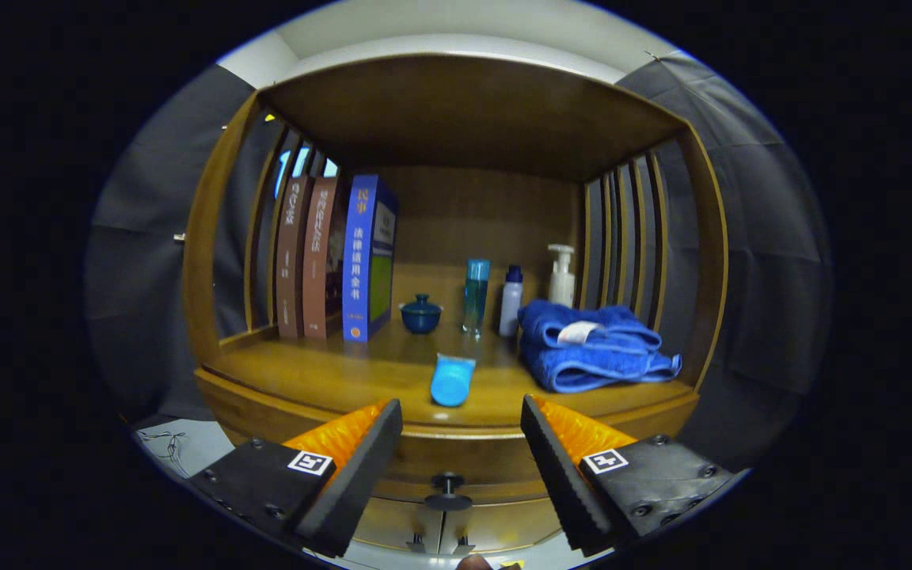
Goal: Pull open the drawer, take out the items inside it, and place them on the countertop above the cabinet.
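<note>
The gripper point(461, 443) is spread wide, holding nothing. At 6 o'clock between the fingers sits the drawer knob point(447, 492); the drawer point(393, 522) looks shut, its contents hidden. Just beyond the fingers at 12 o'clock a blue tube point(452, 380) lies on the countertop point(305, 372).

This fits either a drawer waiting to be pulled or one closed again after the tube came out; I cannot tell which.

Further out: a folded blue towel point(594, 348) at 2 o'clock, three bottles point(511, 301) and a small lidded cup point(421, 313) at 12, upright books point(367, 257) at 10. Nothing blocks the knob.
</note>
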Action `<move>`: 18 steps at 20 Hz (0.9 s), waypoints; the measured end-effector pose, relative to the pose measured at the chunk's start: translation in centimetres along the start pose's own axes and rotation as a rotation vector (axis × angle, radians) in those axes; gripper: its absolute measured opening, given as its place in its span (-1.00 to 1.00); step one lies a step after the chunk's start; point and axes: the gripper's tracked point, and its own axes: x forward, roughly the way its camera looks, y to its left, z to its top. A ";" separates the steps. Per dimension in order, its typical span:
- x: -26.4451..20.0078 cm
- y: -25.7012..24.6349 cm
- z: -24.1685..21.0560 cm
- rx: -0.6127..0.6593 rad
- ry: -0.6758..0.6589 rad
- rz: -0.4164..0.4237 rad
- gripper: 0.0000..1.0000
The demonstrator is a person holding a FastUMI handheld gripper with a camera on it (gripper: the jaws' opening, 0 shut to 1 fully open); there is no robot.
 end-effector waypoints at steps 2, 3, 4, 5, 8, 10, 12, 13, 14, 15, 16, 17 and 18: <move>-1.2 0.4 2.8 0.000 -0.024 0.012 0.98; -2.0 0.4 4.3 0.000 -0.043 0.016 0.98; -2.9 0.6 5.9 0.000 -0.062 0.028 0.98; -3.9 0.9 7.5 0.006 -0.080 0.038 0.97; -6.7 0.8 11.6 0.013 -0.109 0.048 0.97; -8.6 0.8 13.9 0.021 -0.108 0.054 0.97; -10.3 0.6 16.1 0.020 -0.117 0.051 0.97; -11.2 0.7 17.1 0.023 -0.122 0.059 0.97; -12.2 0.9 17.7 0.028 -0.118 0.064 0.97; -13.2 0.7 18.6 0.042 -0.134 0.061 0.97; -14.0 0.7 19.5 0.050 -0.147 0.063 0.97; -14.9 0.5 20.0 0.048 -0.156 0.060 0.97; -15.6 0.2 20.2 0.041 -0.159 0.054 0.96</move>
